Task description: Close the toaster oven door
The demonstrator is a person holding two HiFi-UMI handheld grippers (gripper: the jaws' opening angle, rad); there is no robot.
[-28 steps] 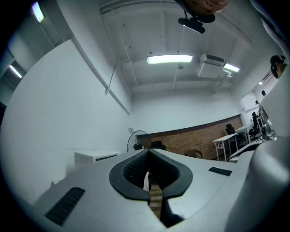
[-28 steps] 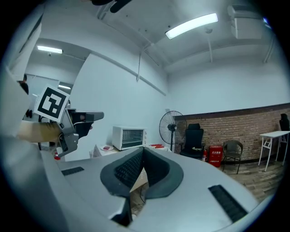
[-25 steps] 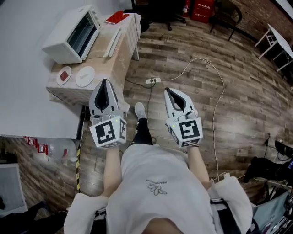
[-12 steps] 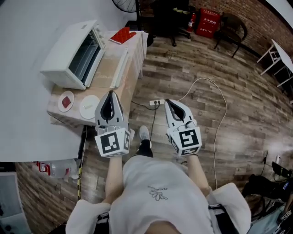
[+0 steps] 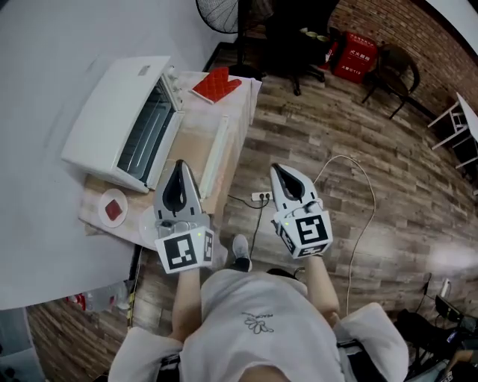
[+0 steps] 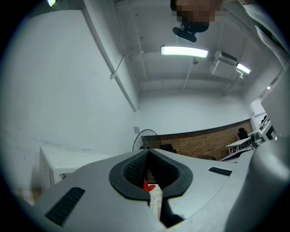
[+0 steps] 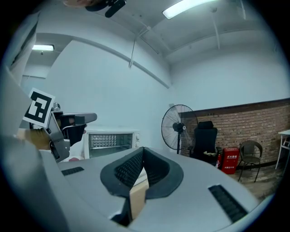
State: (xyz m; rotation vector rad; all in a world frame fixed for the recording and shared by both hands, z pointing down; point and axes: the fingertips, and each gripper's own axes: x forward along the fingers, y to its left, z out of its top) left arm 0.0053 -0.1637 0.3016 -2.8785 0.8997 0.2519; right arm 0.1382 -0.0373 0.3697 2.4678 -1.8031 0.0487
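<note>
The white toaster oven stands on a low wooden table at the upper left of the head view. Its door is folded down flat and the rack inside shows. My left gripper is shut and empty, its tip over the table's near end, short of the door. My right gripper is also shut and empty, out over the floor to the right of the table. In the right gripper view the oven faces me with the left gripper in front of it.
A red oven mitt lies at the table's far end. A small plate with something red and a white plate sit at the near end. A power strip and white cable lie on the wood floor; a fan stands beyond.
The person has stepped closer to the table. Both grippers, still shut, now sit nearer the oven, the left one over the table's near end instead of over the floor.
</note>
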